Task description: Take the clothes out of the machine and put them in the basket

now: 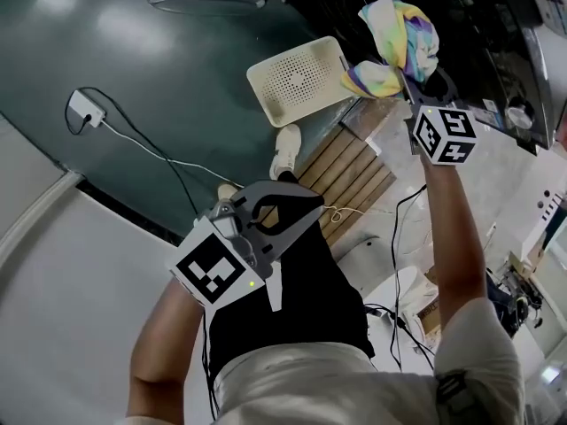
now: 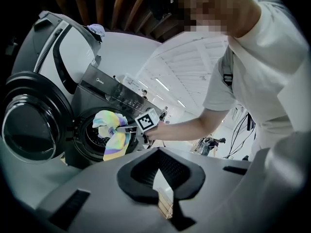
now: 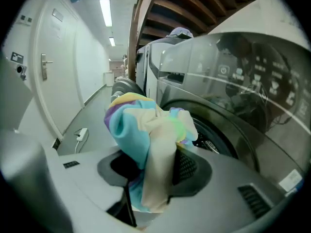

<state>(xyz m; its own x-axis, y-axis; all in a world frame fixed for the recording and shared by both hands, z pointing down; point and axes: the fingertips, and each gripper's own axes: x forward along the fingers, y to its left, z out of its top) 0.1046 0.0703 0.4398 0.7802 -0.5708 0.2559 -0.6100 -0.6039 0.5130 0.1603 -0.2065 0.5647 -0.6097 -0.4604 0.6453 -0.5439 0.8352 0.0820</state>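
Observation:
My right gripper point(image 1: 407, 80) is shut on a bunched pastel tie-dye cloth point(image 1: 398, 41) and holds it in the air in front of the dark washing machine point(image 2: 112, 93). In the left gripper view the cloth point(image 2: 112, 134) hangs before the open drum mouth point(image 2: 88, 130), with the round door point(image 2: 29, 125) swung to the left. In the right gripper view the cloth point(image 3: 146, 140) fills the space between the pads. A cream perforated basket point(image 1: 297, 76) stands on the floor left of the cloth. My left gripper point(image 1: 282, 220) hangs lower and nearer me, open and empty.
A white power strip point(image 1: 84, 109) with a trailing cable lies on the dark floor at left. A wooden slat platform point(image 1: 350, 180) is beside the person's shoe point(image 1: 285, 149). Loose cables point(image 1: 407, 317) run at the lower right. More laundry shows inside the drum point(image 3: 214, 144).

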